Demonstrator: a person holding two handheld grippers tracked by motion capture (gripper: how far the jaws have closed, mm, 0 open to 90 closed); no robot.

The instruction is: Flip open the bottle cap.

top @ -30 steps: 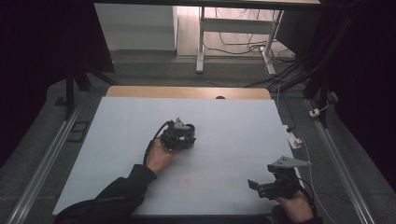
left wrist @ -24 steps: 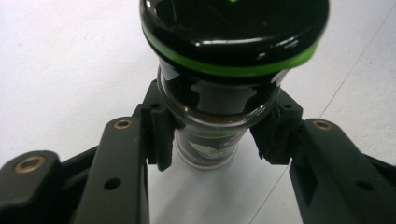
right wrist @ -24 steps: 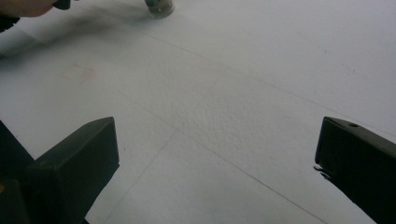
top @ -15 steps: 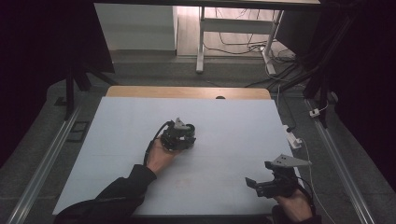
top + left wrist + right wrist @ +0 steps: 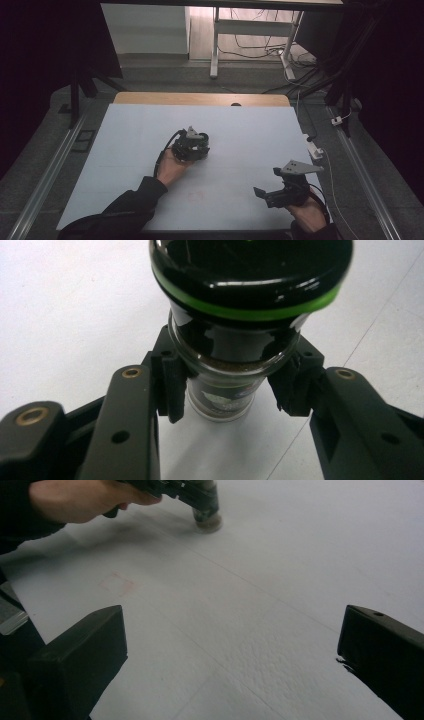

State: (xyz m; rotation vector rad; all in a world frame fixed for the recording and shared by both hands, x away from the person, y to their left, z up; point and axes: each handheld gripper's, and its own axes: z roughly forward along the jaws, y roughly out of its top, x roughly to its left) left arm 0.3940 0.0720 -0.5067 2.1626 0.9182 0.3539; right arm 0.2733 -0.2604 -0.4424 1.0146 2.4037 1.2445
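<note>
Nearest the person, low at the right of the high view, the right claw [image 5: 272,194] hangs just above the white surface [image 5: 125,145] with its jaws spread wide and nothing between them. In the right gripper view the two black jaws stand far apart at the bottom corners, bare sheet between them, and its camera looks across the surface toward the other hand.

Farther in, near the middle of the surface, the left claw [image 5: 196,149] is clenched on a small glass spice jar [image 5: 225,365]. In the left gripper view the pads [image 5: 172,382] press on the clear glass on both sides, just under the black lid with its green band [image 5: 250,312]. The jar stands upright, its long axis vertical, base on the surface and lid toward the camera. A brownish fill shows through the glass, with a dark label lower down.

The relation that matters is this: the jar lies ahead of the right claw and off to its left, well apart, seen at the upper edge of the right gripper view under the left hand [image 5: 80,502]. The left hand has the body pinned, so the lid is the free part. My judgement is that the right claw would have to travel forward and left, arriving above the jar to meet the lid.
</note>
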